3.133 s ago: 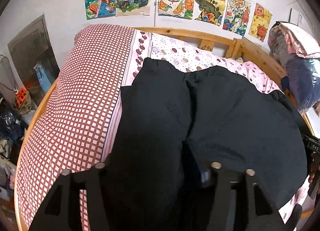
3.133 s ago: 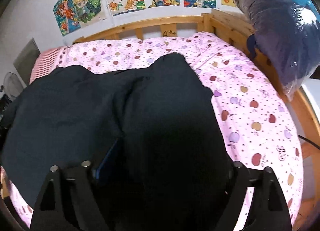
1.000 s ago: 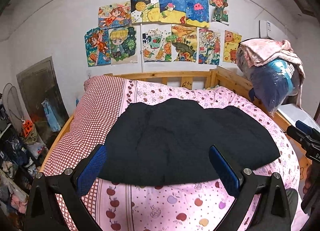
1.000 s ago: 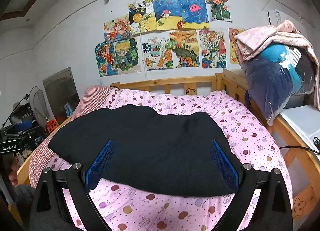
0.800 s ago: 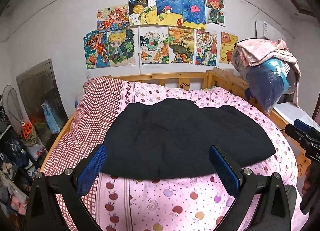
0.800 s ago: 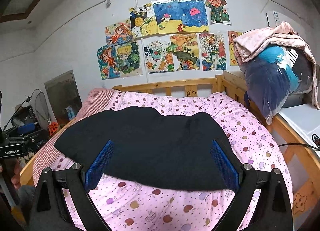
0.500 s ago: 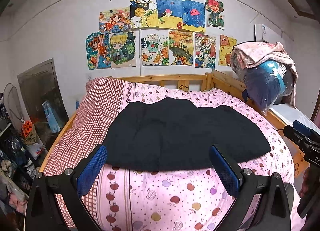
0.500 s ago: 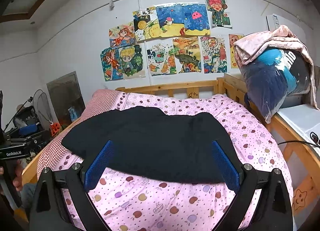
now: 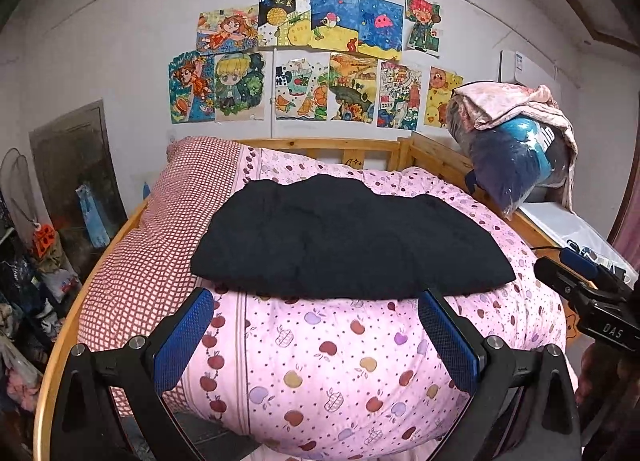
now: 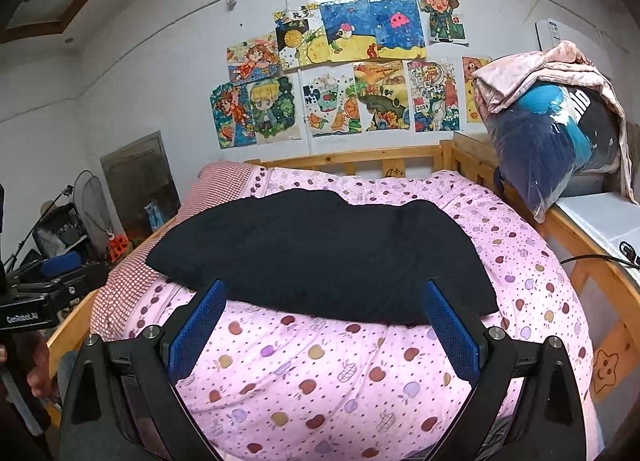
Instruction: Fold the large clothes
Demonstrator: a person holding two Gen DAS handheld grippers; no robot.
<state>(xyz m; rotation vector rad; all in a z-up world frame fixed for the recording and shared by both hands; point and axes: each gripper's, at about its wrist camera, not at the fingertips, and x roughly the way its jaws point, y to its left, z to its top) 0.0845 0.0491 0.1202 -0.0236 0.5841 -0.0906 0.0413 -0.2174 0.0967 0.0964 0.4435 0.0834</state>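
Note:
A black garment lies folded into a wide flat band across the pink apple-print bedding. My left gripper is open, held back from the bed with nothing between its blue pads. My right gripper is also open and empty, its blue pads framing the garment's near edge from a distance. The right gripper's black body shows at the right edge of the left wrist view, and the left gripper's body at the left edge of the right wrist view.
A red-checked pillow lies on the bed's left side. A wooden bed frame rings the mattress. A bagged bundle under a pink blanket sits on a white ledge at right. Clutter and a fan stand at left. Drawings cover the wall.
Both grippers let go of the black garment and pulled back from the bed. The garment now lies farther away, folded, with more pink bedding showing in front of it.

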